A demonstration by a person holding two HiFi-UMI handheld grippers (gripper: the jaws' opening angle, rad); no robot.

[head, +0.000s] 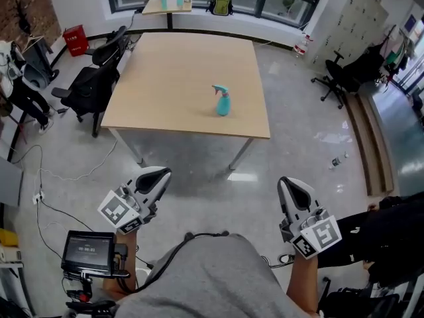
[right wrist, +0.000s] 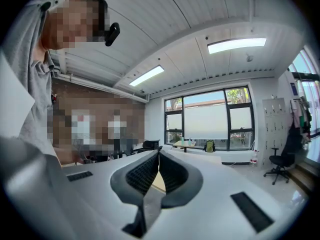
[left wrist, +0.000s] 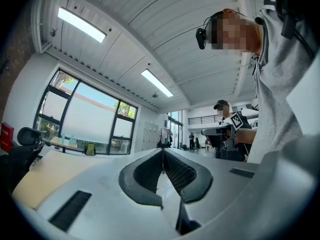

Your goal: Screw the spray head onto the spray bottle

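Observation:
A teal spray bottle (head: pixel 222 102) with its spray head on top stands upright on the light wooden table (head: pixel 179 85), toward the near right part. My left gripper (head: pixel 158 175) and right gripper (head: pixel 287 185) are held low in front of the person's body, well short of the table. Both are shut with nothing between the jaws. In the left gripper view the left gripper (left wrist: pixel 162 151) points up toward the windows and ceiling. My right gripper (right wrist: pixel 158 154) in the right gripper view does the same; the bottle is not seen in either.
Black office chairs (head: pixel 93 78) stand left of the table, another chair (head: pixel 341 75) at the right. A smaller table (head: pixel 165 5) with bottles and a green backpack (head: pixel 220 3) sit by the windows. A monitor on a stand (head: pixel 89 250) is at the lower left; cables lie on the floor.

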